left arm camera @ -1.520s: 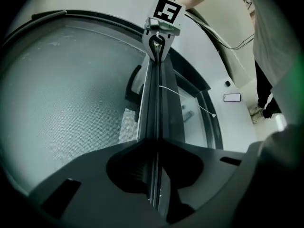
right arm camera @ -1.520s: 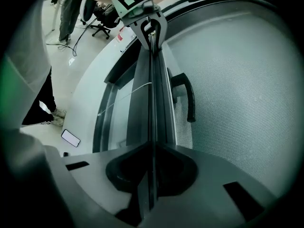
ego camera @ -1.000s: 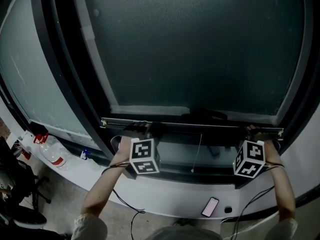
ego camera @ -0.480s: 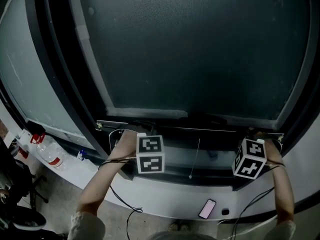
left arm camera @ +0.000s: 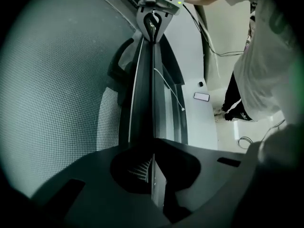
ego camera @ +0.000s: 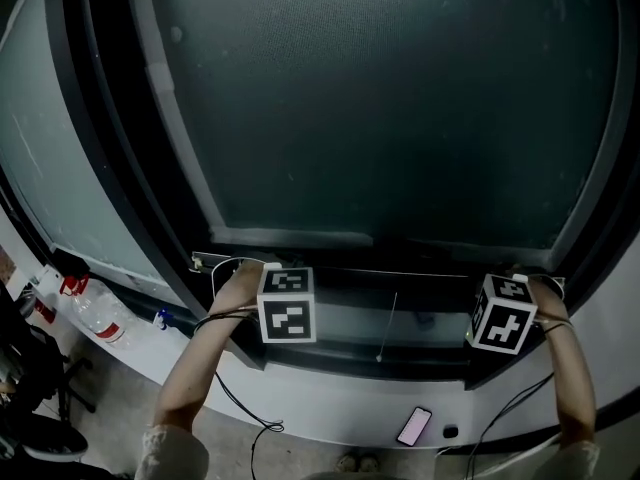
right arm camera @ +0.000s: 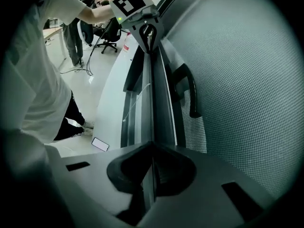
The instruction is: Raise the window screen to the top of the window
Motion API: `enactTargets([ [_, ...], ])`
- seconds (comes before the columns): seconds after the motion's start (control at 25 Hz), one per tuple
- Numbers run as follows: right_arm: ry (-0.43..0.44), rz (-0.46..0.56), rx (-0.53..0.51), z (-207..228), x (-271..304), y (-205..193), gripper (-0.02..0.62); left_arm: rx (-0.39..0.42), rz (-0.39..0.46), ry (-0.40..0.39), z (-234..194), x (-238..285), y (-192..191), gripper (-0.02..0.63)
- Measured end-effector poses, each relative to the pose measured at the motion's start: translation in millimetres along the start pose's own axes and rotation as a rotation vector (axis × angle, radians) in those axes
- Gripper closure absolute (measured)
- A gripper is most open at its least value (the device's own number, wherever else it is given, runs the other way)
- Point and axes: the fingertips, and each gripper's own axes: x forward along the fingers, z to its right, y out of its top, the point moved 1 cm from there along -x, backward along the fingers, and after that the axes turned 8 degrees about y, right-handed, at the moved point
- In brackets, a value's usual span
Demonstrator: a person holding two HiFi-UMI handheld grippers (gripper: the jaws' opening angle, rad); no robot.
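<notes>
The window screen's dark mesh (ego camera: 380,98) fills the frame, and its bottom rail (ego camera: 400,271) runs level just above the sill. My left gripper (ego camera: 283,273) holds the rail's left end and my right gripper (ego camera: 515,280) its right end, each under its marker cube. In the left gripper view the thin rail (left arm camera: 153,103) runs straight out from between the jaws, which have just been closing and now pinch it. The right gripper view shows the same: the rail (right arm camera: 152,103) is clamped edge-on. A curved black handle (right arm camera: 190,94) sits on the frame beside the mesh.
A thin pull cord (ego camera: 388,323) hangs from the rail's middle. A phone (ego camera: 413,426) lies on the white sill below. Bottles (ego camera: 95,313) and an office chair (ego camera: 30,388) stand at the lower left. Cables trail from both grippers.
Both grippers have tipped over on the rail without shifting along it. The left gripper's fingers, seen on the rail before, are now hidden behind its cube. The rail sits slightly lower in the picture.
</notes>
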Motion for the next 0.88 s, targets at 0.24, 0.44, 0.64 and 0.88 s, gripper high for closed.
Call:
enactTargets([
  [0.24, -0.059, 0.003, -0.018, 2, -7, 1, 0.575, -0.011, 0.003, 0.034, -4, -5, 0, 0.588],
  [0.44, -0.210, 0.009, -0.055, 28, -58, 10, 0.575, -0.014, 0.040, 0.177, -46, -48, 4, 0.588],
  [0.64, -0.442, 0.036, -0.069, 67, -130, 21, 0.575, -0.011, 0.066, 0.421, -106, -107, 11, 0.588],
  [0.88, -0.650, 0.058, -0.090, 125, -237, 38, 0.575, -0.036, 0.111, 0.664, -196, -195, 22, 0.586],
])
